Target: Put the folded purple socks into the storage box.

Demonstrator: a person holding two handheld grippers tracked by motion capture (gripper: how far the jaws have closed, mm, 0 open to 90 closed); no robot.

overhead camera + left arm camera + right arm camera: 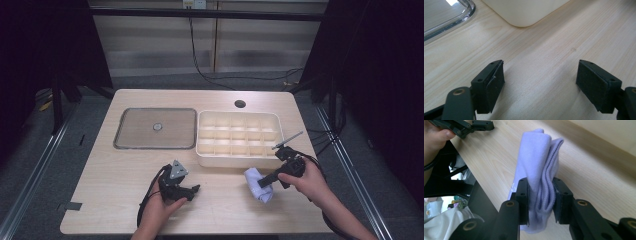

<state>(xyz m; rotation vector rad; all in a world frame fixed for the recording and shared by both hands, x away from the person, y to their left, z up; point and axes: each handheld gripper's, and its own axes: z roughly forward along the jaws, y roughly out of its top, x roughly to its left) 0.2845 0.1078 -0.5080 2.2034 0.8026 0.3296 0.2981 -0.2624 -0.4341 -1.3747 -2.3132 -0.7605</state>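
Right tongs [541,202] pinching folded lilac cloth [540,162] at lower right of the high view, just above the surface [115,200], left tongs [540,85] resting spread wide at lower centre, cream divided tray [239,134] sitting beyond.

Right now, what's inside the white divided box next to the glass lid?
The divided box has bare cells where they show; its near wall hides the front row's floors. The folded cloth sits outside, clamped in the right gripper.
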